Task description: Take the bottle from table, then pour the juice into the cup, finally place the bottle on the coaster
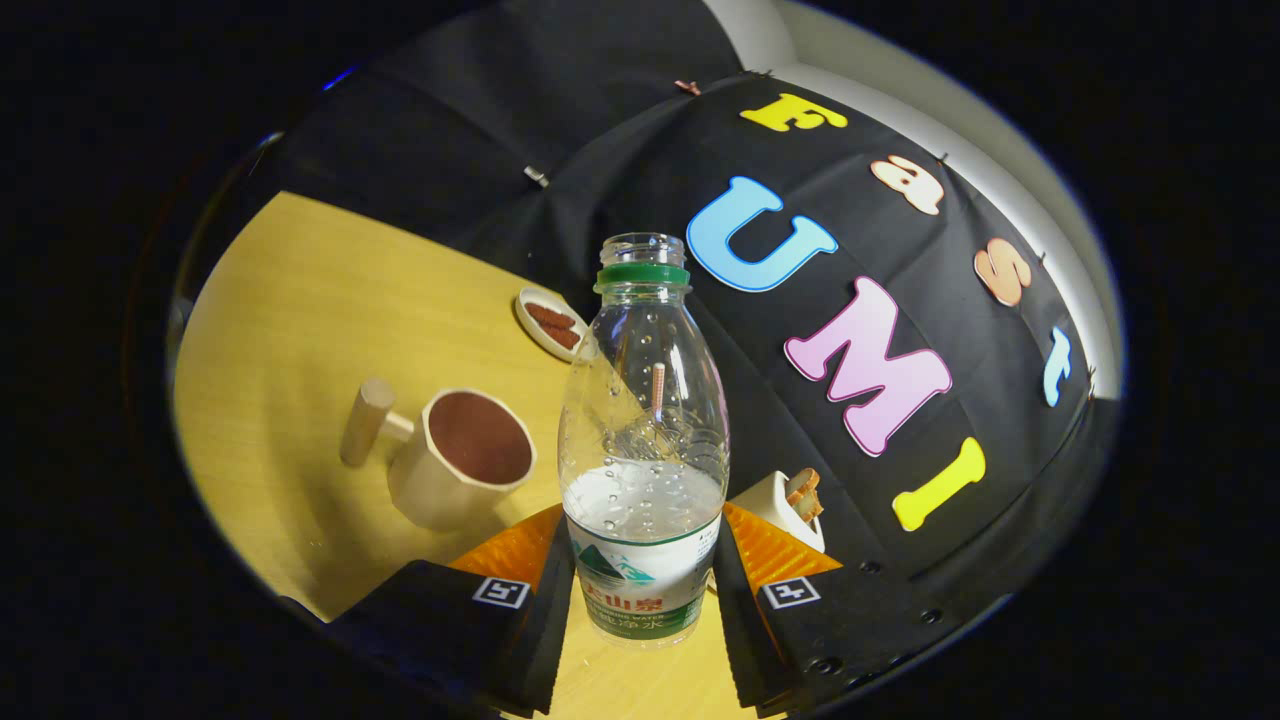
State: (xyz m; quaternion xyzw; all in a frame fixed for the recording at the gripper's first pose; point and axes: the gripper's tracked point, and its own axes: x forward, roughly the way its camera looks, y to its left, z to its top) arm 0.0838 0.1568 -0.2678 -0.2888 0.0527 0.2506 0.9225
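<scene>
A: Four containers in frame. Bottle (644, 440) first: clear plastic, cap off, green neck ring, centre of the frame, upright between the fingers.

B: Contents?

A: Clear liquid to just above the label, droplets on the inner wall above that. Gripper (642, 585) is clenched on it, both fingers pressed against the labelled lower body.

B: Cup?

A: Cup (462, 458) at left of centre on the yellow table (290, 330), beige, peg-like handle sticking out to the upper left. Inside looks dark reddish brown; can't tell whether that's liquid or the inner surface. It stands apart from the bottle.

B: The others?

A: Small white dish (549, 322) above the cup, near the bottle's shoulder, with a couple of brown strips in it. Small white holder (779, 507) just right of the bottle, by the right finger, with brown slices sticking out of it.
</scene>
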